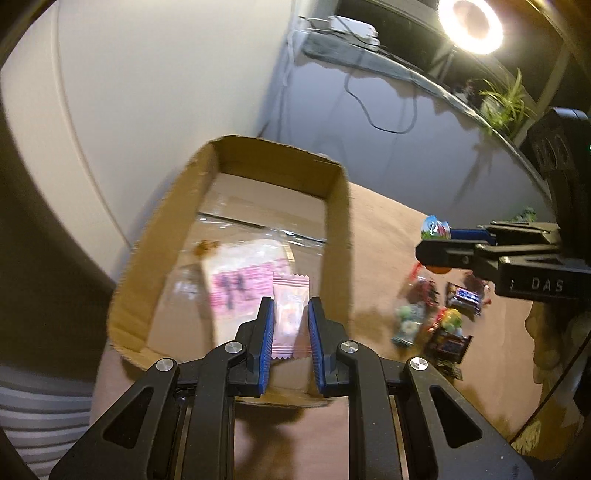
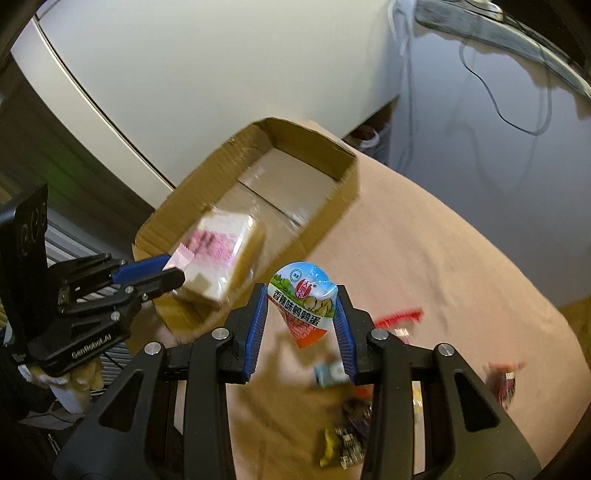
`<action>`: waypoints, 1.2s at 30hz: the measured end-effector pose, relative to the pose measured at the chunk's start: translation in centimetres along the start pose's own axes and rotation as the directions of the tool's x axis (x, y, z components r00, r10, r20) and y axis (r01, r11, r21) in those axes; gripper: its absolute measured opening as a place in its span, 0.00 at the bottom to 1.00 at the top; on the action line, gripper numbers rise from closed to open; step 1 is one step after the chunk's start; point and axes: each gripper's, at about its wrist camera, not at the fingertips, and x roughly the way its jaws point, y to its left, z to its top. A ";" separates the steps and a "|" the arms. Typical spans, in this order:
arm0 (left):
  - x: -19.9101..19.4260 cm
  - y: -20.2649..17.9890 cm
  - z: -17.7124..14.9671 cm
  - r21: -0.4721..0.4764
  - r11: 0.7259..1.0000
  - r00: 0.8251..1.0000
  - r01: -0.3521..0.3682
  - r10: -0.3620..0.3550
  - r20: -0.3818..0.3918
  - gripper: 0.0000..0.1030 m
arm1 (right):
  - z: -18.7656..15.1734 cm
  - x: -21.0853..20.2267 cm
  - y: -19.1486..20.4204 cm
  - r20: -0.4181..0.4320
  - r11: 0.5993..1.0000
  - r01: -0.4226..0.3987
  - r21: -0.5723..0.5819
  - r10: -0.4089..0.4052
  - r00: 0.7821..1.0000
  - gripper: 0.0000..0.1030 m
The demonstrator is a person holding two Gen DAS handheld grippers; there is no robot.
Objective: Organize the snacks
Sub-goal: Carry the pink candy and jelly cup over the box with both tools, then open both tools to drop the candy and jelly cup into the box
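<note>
My left gripper [image 1: 291, 304] is shut on a small pink candy wrapper [image 1: 290, 317] and hangs over the near end of an open cardboard box [image 1: 338, 236]. Inside the box lies a wrapped sandwich with a pink label [image 1: 240, 280]. From the right wrist view the left gripper [image 2: 173, 267] shows at the left with the pink wrapper [image 2: 181, 256] at its tips, beside the box [image 2: 328, 221] and the sandwich [image 2: 225, 251]. My right gripper [image 2: 301, 295] is shut on a cone-shaped quail egg packet [image 2: 304, 302], above the tan tablecloth. It appears in the left wrist view as the right gripper [image 1: 436, 240] holding the packet [image 1: 436, 227].
Several loose snacks [image 1: 436, 321] lie on the tan tablecloth [image 1: 388, 236] right of the box; they also show as blurred snacks [image 2: 347, 417] below my right gripper. A white wall panel stands behind the box. A ring lamp [image 1: 471, 24], cables and a plant [image 1: 504, 101] sit far back.
</note>
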 end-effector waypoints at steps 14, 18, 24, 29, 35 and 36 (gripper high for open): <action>1.4 3.9 0.8 -0.073 0.995 0.998 -0.063 0.062 -0.010 0.16 | 5.1 5.5 2.2 -0.045 0.999 -0.027 -0.046 0.025 0.999 0.36; 1.8 4.4 1.1 -0.077 0.995 0.998 -0.066 0.066 -0.013 0.16 | 5.4 6.5 2.2 -0.055 0.999 -0.030 -0.045 0.027 0.998 0.36; 1.9 4.5 1.5 -0.081 0.994 0.997 -0.072 0.072 -0.009 0.17 | 5.2 7.5 2.1 -0.061 0.998 -0.041 -0.047 0.038 0.997 0.37; 1.6 4.2 1.5 -0.079 0.994 0.997 -0.075 0.075 -0.001 0.18 | 5.2 7.6 2.3 -0.053 0.998 -0.042 -0.057 0.039 0.998 0.38; 1.4 4.1 1.6 -0.082 0.993 0.997 -0.082 0.083 0.005 0.33 | 5.3 6.9 2.1 -0.036 0.998 -0.026 -0.058 0.024 0.999 0.64; 1.4 4.1 1.6 -0.081 0.993 0.996 -0.083 0.084 0.005 0.33 | 5.3 6.7 2.0 -0.028 0.998 -0.021 -0.057 0.020 0.999 0.67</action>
